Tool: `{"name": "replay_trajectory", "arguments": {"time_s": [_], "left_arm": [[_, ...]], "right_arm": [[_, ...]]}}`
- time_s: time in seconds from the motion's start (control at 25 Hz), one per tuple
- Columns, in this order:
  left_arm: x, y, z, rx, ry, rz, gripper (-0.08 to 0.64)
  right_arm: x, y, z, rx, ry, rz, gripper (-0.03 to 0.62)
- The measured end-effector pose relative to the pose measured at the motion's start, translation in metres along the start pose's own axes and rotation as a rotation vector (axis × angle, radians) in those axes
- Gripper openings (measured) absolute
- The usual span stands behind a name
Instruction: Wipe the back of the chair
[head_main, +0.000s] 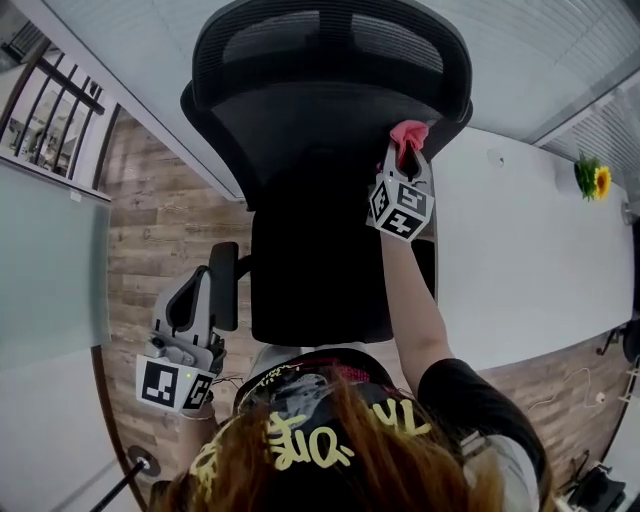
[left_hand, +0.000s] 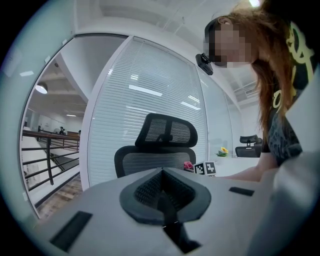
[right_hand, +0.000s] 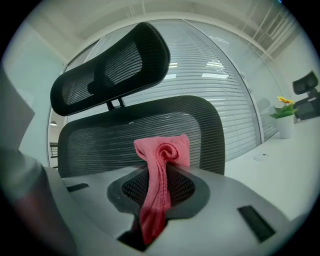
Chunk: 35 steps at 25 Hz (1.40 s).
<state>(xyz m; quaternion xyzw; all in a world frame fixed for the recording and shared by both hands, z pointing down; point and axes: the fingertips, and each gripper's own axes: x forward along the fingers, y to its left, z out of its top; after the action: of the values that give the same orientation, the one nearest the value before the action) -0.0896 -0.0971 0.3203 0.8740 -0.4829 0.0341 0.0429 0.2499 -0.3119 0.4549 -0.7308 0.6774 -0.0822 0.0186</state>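
A black mesh office chair (head_main: 300, 130) stands below me, its headrest (head_main: 330, 40) at the top of the head view. My right gripper (head_main: 405, 152) is shut on a pink cloth (head_main: 408, 133), which sits against the right upper edge of the chair back. In the right gripper view the cloth (right_hand: 160, 165) bunches out between the jaws right before the mesh back (right_hand: 100, 145), under the headrest (right_hand: 110, 70). My left gripper (head_main: 193, 295) hangs low at the left beside the armrest (head_main: 224, 285), shut on nothing and pointing at the chair (left_hand: 155, 160) from a distance.
A long white table (head_main: 520, 250) runs along the chair's right side, with a potted yellow flower (head_main: 593, 178) at its far end. A glass wall with blinds (left_hand: 145, 90) stands behind the chair. A railing (head_main: 55, 95) lies to the left, above wood flooring (head_main: 150, 230).
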Motion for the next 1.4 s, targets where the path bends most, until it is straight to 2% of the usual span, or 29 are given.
{"name": "replay_trajectory", "arguments": {"time_s": [0.56, 1.04, 1.4], "left_arm": [[-0.029, 0.039, -0.004, -0.024, -0.003, 0.05, -0.011], [-0.049, 0.07, -0.008, -0.031, -0.002, 0.07, -0.011], [-0.063, 0.093, -0.012, -0.036, 0.002, 0.084, -0.011]], "right_arm": [[0.007, 0.08, -0.013, -0.026, 0.012, 0.083, 0.071], [0.011, 0.141, -0.022, -0.015, 0.018, 0.129, 0.071], [0.012, 0.195, -0.032, -0.021, 0.029, 0.193, 0.071]]}}
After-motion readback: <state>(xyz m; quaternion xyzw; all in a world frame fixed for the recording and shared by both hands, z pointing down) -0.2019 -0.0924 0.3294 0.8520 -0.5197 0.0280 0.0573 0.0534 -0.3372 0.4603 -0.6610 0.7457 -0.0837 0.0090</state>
